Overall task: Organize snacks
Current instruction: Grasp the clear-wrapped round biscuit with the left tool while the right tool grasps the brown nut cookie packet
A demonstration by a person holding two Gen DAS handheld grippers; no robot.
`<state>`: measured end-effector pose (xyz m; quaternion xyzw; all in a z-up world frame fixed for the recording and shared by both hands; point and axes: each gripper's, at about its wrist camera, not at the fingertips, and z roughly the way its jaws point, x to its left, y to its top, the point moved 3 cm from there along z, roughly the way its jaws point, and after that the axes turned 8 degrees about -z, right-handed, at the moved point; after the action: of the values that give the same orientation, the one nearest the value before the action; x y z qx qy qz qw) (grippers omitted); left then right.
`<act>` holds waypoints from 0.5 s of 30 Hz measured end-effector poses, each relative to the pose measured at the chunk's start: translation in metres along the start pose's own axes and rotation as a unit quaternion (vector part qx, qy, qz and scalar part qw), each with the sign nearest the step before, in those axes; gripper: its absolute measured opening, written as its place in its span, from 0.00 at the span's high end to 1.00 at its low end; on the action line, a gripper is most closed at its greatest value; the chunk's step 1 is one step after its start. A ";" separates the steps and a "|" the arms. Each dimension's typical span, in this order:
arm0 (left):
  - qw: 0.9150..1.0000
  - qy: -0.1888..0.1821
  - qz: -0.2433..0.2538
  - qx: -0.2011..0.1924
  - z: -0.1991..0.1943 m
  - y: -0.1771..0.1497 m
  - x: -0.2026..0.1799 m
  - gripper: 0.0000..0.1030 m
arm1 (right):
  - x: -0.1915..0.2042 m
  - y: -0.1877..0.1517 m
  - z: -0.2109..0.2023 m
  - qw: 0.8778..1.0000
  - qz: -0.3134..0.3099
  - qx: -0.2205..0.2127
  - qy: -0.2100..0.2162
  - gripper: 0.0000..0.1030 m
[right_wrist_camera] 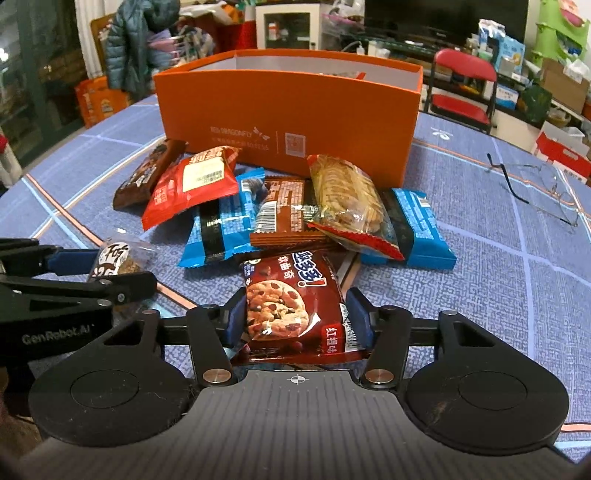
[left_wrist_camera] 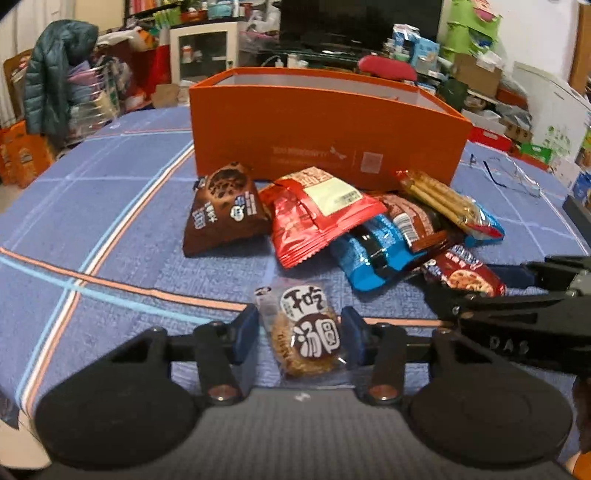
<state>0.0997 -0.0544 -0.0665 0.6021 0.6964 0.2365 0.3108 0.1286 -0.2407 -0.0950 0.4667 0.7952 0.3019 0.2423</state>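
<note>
The left gripper (left_wrist_camera: 299, 328) has its jaws around a clear-wrapped snack (left_wrist_camera: 304, 332) before the orange box (left_wrist_camera: 325, 125).

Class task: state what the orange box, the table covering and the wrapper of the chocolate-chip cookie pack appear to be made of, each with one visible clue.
Orange box: probably rigid cardboard, matt; thin straight walls, pale inside, printed logo.
Table covering: likely woven cloth; grainy texture, printed stripes.
Cookie pack: glossy plastic film; highlights, crinkles, a crimped end seam.

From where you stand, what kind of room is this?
Probably a lived-in home living room: a television on a cluttered stand, a jacket draped over a rack, and a cloth-covered table with snack packets.
</note>
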 end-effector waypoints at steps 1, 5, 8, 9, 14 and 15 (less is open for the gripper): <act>1.000 -0.004 0.007 0.001 0.000 0.000 0.003 0.52 | 0.000 0.000 0.000 1.000 0.002 0.000 0.001 0.59; 0.998 -0.034 0.053 0.013 -0.001 0.002 0.015 0.52 | -0.001 0.001 0.001 1.000 0.009 -0.002 0.002 0.59; 0.995 -0.053 0.082 0.026 0.002 0.008 0.026 0.52 | 0.001 0.002 0.002 1.000 0.006 -0.003 -0.002 0.59; 0.994 -0.060 0.085 0.031 0.003 0.010 0.030 0.52 | 0.002 0.002 0.002 1.000 0.007 -0.004 -0.003 0.58; 0.994 -0.071 0.075 0.034 0.004 0.016 0.046 0.52 | 0.005 0.004 0.005 1.000 0.007 -0.004 -0.008 0.54; 0.994 -0.074 0.069 0.033 0.004 0.016 0.048 0.51 | 0.005 0.004 0.005 1.000 0.007 -0.004 -0.008 0.54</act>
<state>0.1095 -0.0045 -0.0647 0.6743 0.6356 0.1893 0.3247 0.1326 -0.2334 -0.0963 0.4742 0.7886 0.3029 0.2482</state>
